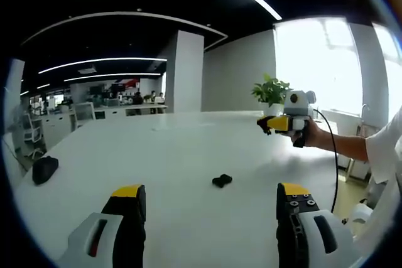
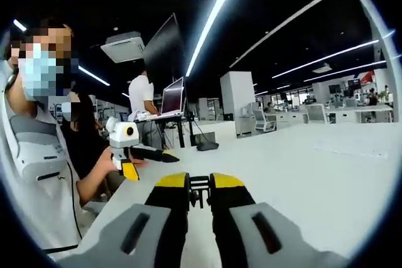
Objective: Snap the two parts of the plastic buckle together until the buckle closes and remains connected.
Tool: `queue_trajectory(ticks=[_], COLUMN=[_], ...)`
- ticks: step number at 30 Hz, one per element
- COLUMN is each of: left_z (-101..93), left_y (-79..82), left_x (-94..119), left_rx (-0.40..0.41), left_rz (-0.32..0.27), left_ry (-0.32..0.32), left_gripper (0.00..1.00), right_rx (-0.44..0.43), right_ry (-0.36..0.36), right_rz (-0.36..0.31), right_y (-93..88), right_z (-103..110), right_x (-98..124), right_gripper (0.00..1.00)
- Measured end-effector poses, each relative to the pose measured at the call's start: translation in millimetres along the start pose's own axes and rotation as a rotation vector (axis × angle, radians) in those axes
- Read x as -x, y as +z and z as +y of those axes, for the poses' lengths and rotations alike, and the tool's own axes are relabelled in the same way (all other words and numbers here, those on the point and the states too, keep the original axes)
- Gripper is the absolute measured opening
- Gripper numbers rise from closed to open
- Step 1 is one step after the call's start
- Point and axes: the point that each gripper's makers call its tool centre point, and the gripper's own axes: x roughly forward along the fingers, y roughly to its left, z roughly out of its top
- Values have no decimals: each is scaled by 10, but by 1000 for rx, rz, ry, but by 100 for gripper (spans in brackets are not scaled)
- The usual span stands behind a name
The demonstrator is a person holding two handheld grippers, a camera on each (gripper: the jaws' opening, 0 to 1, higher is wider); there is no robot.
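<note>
The white table [image 1: 176, 149] is the biggest thing here, a broad bare top that serves as the workspace, with an open office behind it. On its far edge stands a potted plant [image 1: 271, 92], and near the left edge lies a dark pouch-like object [image 1: 44, 169], both well apart from the work.

In the left gripper view the left gripper [image 1: 210, 202] hovers low over the table with its 2 jaws spread wide and nothing between them. They frame 1 black buckle part [image 1: 222, 181] lying loose on the table ahead, which looks like a line-up for a pick. Farther right in that view the right gripper [image 1: 276, 123] is held up above the table in a person's hand [image 1: 311, 133], its yellow-tipped jaws pointing left.

In the right gripper view the right gripper [image 2: 200, 183] has its 2 jaws drawn close on a small black buckle piece [image 2: 199, 191], pinched between the tips; it is probably held clear of the table so the mating end stays free. The left gripper [image 2: 147, 155] shows at the left of this view, in the person's other hand [image 2: 107, 161].

Judging by this, 1 half is secured, the other is not yet grasped, and the buckle is unjoined.
</note>
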Motion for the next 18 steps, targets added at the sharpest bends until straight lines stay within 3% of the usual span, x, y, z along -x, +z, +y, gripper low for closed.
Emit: queue_trajectory(ticks=[4, 18], left_z=[-7, 21], left_y=[-3, 12], left_x=[0, 28], left_rx=[-5, -3], left_rz=[3, -2], left_ry=[-2, 5], left_gripper=[88, 88], right_rx=[-18, -43], right_ry=[3, -24], right_rz=[-27, -21], right_y=[34, -7], right_z=[28, -13], right_x=[-16, 1], right_gripper=[11, 14])
